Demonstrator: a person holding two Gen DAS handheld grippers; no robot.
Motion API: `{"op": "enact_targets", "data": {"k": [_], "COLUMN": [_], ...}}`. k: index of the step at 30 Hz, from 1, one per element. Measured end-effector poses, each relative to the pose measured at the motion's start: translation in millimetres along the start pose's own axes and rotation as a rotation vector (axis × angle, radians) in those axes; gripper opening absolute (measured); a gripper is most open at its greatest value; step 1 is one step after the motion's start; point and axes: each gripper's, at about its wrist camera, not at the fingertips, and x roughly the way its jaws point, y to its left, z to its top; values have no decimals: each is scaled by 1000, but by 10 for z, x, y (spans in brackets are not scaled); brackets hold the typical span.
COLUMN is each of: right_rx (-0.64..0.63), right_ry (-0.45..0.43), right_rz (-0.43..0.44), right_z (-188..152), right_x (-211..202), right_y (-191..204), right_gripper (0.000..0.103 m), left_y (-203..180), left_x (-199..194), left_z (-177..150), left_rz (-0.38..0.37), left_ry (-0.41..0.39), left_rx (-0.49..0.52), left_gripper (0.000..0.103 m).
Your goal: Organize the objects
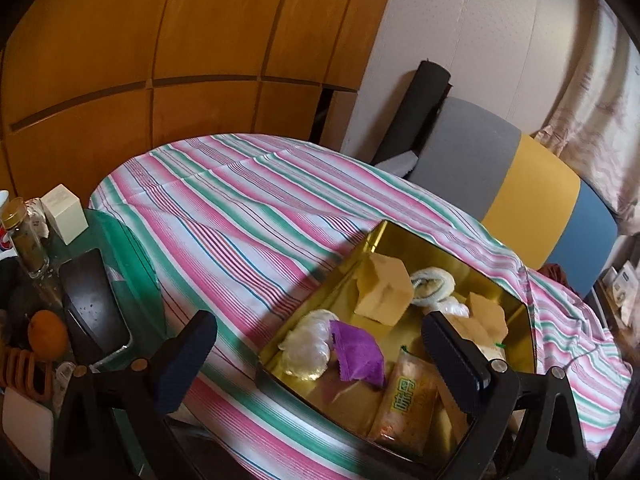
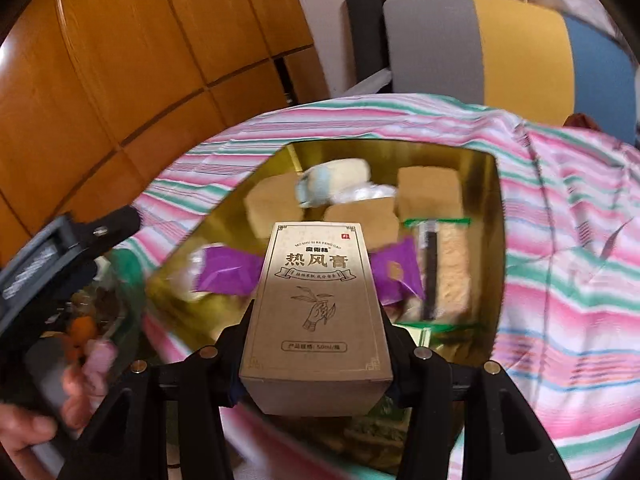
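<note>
Right wrist — claw gripping box, prob. over tin

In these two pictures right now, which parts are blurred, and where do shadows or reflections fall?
Right wrist view: the kraft box in the right hand-held gripper is sharp; the gold tin contents and the left edge smear. Left wrist view: mostly sharp, a dark shadow on the striped cloth, and the tin's walls mirror its contents.

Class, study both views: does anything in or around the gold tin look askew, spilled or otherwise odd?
Nothing is spilled or damaged. The gold tin sits skewed across the cloth's stripes, and its contents lie jumbled: the purple packet is crumpled and the small brown boxes are tipped at angles. The printed box is held in the right gripper.
</note>
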Motion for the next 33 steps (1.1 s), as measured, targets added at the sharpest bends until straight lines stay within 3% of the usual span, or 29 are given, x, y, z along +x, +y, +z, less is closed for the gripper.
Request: {"op": "enact_targets", "data": {"k": [2,6,9,12,19,23,25,28,30,33], "right_rx": [-8,55,73,41,7,-24,-18,24,42,35], "right_ry": [13,41,1,-43,-77,-53,-29,-61,-84,-96], "right_rz": [-38,38,76,56,83,91,74,107,91,-2], "right_z": [15,-22,-81,-78,-40,-45,-60,-69,-60,-44], "right_x": [72,128,-56,-224,-353,-255,-169,-227,-311,-418], "right_y": [-24,-103,-85,-34,53,126,111,49,29,33], "right_gripper": [51,52,57,62,61,55,55,55,55,56], "left_y": [-24,-71,-67,-57,-103,-118,-102,-71,-58,-70], "left_x": [3,-24,-21,-14,-20,-52,-68,-80,-77,-84], "left_z": [-8,-12,-11,-23,-52,-56,-49,-20,-6,-32], "left_rz": [-7,-12,-11,-11,32,68,73,81,93,89], "left_ry": [4,-6,-7,-3,-3,-11,-11,6,23,31], "left_rx": [6,23,21,12,35,72,66,54,50,47], "left_gripper": [103,103,103,103,103,103,103,103,103,103]}}
